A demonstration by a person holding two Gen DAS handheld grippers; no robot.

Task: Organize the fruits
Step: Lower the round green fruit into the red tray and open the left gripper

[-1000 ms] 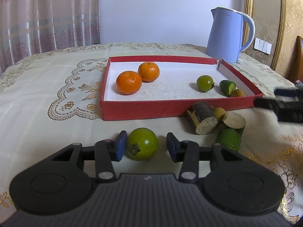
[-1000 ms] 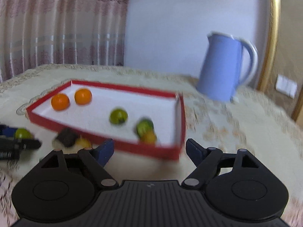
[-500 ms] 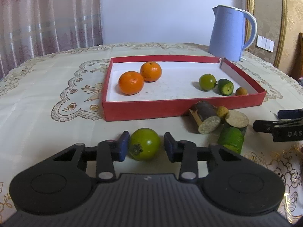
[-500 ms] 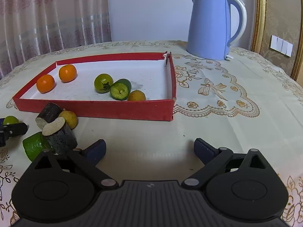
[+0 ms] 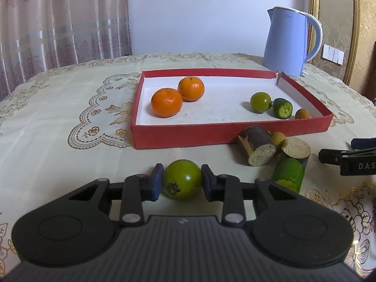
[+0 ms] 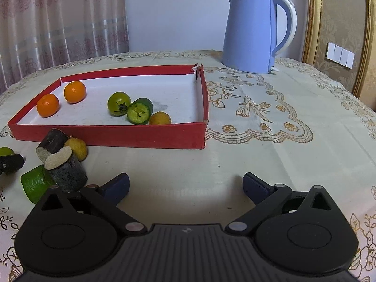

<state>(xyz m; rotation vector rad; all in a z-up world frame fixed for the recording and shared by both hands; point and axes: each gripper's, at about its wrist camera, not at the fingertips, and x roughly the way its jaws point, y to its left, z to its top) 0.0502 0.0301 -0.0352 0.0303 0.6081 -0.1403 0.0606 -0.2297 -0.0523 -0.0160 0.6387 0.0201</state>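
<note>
My left gripper (image 5: 181,182) is shut on a green tomato (image 5: 182,179) on the tablecloth, in front of the red tray (image 5: 211,132). The tray holds two oranges (image 5: 166,102), a second green tomato (image 5: 260,102), a cut green fruit (image 5: 282,108) and a small yellow fruit (image 5: 302,113). My right gripper (image 6: 185,188) is open and empty over bare cloth, right of two dark cane pieces (image 6: 67,169), a green fruit piece (image 6: 35,183) and a yellow fruit (image 6: 77,149). The tray (image 6: 117,136) lies ahead of it to the left.
A blue electric kettle (image 5: 290,42) stands behind the tray's far right corner; it also shows in the right wrist view (image 6: 255,31). Curtains hang behind the round table at the left. The embroidered tablecloth (image 6: 270,141) stretches right of the tray.
My left gripper's fingers have closed in onto the green tomato. My right gripper has swung down and right, settling low over the cloth, fingers still apart.
</note>
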